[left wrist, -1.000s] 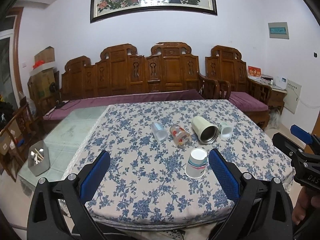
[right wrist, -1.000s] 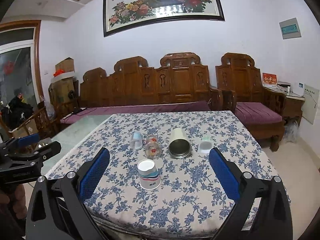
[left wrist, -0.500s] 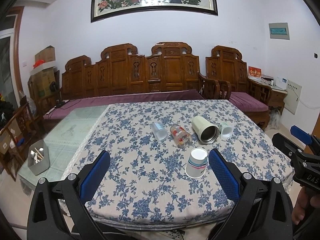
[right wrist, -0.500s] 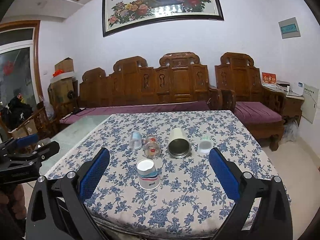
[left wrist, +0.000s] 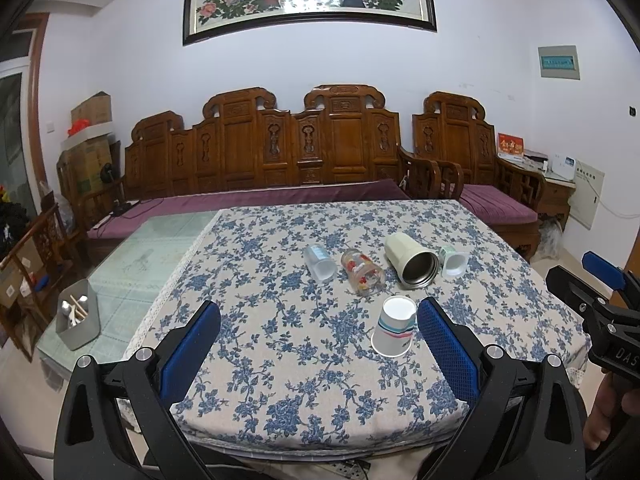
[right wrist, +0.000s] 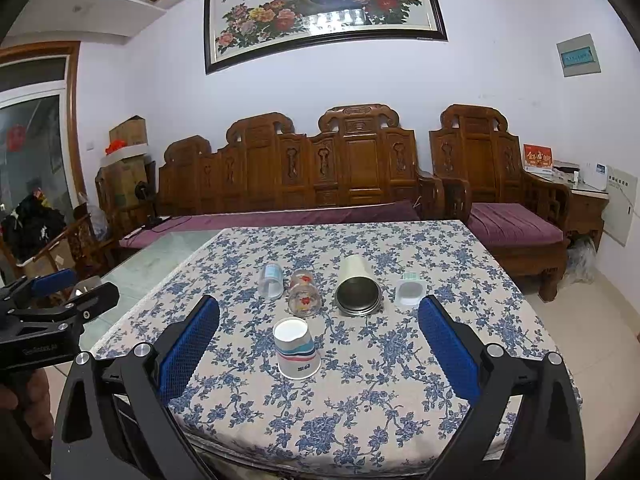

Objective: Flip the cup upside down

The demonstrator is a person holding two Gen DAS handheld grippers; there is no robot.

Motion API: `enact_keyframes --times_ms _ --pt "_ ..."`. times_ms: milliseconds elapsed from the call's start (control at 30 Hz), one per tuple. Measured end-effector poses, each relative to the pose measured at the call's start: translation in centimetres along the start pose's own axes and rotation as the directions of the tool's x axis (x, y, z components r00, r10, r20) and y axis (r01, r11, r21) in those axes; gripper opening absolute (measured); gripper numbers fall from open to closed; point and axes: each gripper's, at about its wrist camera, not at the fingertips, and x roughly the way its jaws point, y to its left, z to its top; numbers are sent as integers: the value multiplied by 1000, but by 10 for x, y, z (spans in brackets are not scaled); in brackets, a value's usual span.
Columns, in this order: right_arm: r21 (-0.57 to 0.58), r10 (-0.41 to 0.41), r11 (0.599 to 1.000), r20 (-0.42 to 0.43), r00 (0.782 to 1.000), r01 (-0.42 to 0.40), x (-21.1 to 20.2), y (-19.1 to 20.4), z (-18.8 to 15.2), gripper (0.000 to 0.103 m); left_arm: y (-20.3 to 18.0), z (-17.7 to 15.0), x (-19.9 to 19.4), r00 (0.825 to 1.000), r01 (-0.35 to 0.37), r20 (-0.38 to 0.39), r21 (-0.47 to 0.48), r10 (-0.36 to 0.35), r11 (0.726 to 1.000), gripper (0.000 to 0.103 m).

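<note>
A striped paper cup (left wrist: 394, 327) stands upside down on the floral tablecloth (left wrist: 280, 320); it also shows in the right wrist view (right wrist: 297, 348). Behind it, lying on their sides in a row, are a clear plastic cup (left wrist: 320, 263), a flowered glass (left wrist: 362, 272), a cream steel tumbler (left wrist: 410, 260) and a small white cup (left wrist: 454, 261). My left gripper (left wrist: 318, 344) is open and empty, held before the table's near edge. My right gripper (right wrist: 318, 344) is open and empty, also before the near edge. Each gripper shows at the side of the other's view.
A carved wooden sofa (left wrist: 300, 148) with purple cushions stands behind the table. A glass side table (left wrist: 160, 236) lies left, with a grey utensil holder (left wrist: 78, 318) on it. A cabinet (right wrist: 584, 200) stands at the right wall.
Both grippers have barely shifted; the view has crept slightly. The cups have not moved.
</note>
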Motion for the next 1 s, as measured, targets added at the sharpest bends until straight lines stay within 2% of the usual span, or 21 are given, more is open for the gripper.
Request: enact_keyframes --times_ms 1000 --pt "1 2 1000 0 1000 -2 1 4 0 100 0 2 0 1000 -5 1 -7 5 1000 95"
